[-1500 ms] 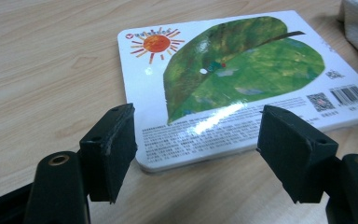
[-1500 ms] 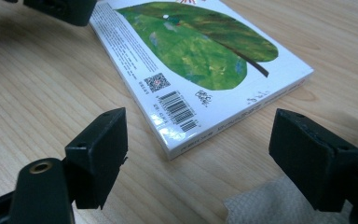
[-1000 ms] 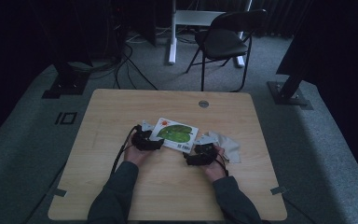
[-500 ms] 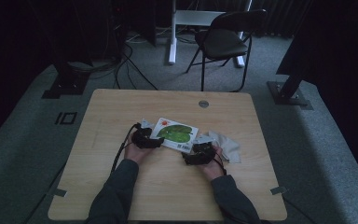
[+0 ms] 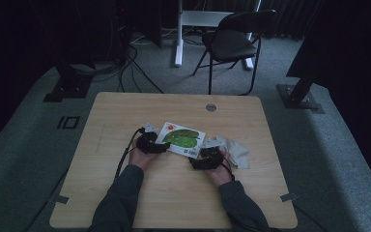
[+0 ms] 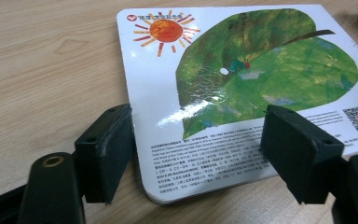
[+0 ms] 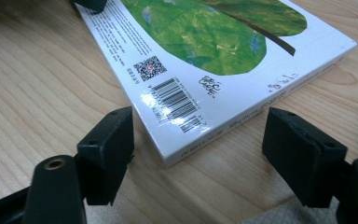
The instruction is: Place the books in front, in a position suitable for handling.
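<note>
- book [image 6: 242, 88]: back cover bears a red-orange sun and a small round red logo at one corner; small print runs along one edge, too fine to read;
- same cover, right gripper view: a barcode [image 7: 172, 100], a QR code [image 7: 148, 68] and a scrawled signature, not legible;
- spine: tiny lettering, unreadable

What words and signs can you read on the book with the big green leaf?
Book, back cover: no word is sharp enough to quote.
Barcode: bars clear, digits too small.
QR code: a pattern, no letters.
Signature-like scribble under the leaf: unreadable.
Small print block along the cover's edge: too tiny.
Red round logo by the sun: no readable letters.
Spine: blurred print.
</note>
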### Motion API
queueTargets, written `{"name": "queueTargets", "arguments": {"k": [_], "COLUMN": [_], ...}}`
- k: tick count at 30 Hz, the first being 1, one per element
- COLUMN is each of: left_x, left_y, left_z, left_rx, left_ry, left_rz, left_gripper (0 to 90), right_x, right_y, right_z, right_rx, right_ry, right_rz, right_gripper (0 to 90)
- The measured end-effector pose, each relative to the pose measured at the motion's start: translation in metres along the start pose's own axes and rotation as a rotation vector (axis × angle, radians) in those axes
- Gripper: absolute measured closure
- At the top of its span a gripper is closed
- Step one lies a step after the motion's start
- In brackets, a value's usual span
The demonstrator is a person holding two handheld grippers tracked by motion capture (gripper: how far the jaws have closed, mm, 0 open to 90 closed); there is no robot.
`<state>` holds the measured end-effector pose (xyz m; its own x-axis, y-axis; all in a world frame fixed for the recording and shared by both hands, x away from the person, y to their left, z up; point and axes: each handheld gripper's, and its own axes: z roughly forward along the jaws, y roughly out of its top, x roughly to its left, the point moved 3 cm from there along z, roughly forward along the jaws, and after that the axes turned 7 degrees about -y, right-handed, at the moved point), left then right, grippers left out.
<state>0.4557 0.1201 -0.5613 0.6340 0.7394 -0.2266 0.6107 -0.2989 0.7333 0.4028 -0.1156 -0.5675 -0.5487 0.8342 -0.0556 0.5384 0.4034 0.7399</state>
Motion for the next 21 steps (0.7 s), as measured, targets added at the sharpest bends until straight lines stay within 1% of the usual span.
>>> {"name": "queueTargets", "arguments": {"k": [4,6,12,18,21], "left_x": [-0.001,-0.003,-0.007,-0.014,-0.017], "left_y": [0.0,-0.001,-0.006,-0.011,-0.014], "left_z": [0.0,-0.001,-0.004,-0.009,-0.011], "left_rx": [0.004,0.007,0.006,0.017,0.019], "left_ry": [0.003,-0.003,-0.011,-0.006,-0.01], "left_rz": [-0.002,0.0,0.002,0.002,0.01], "left_gripper": [26.3,26.2,26.3,26.3,26.3], "right_x": [-0.001,-0.001,-0.003,-0.004,-0.004], "right_y": [0.001,0.001,0.0,0.0,-0.001], "right_z": [0.0,0.0,-0.001,-0.001,-0.002], "right_rx": [0.0,-0.003,-0.006,-0.006,-0.005], "right_ry": [0.009,0.013,0.014,0.017,0.022], "right_rz": [0.001,0.004,0.008,0.014,0.012], "right_gripper": [28.7,29.7,29.6,28.5,27.6]}}
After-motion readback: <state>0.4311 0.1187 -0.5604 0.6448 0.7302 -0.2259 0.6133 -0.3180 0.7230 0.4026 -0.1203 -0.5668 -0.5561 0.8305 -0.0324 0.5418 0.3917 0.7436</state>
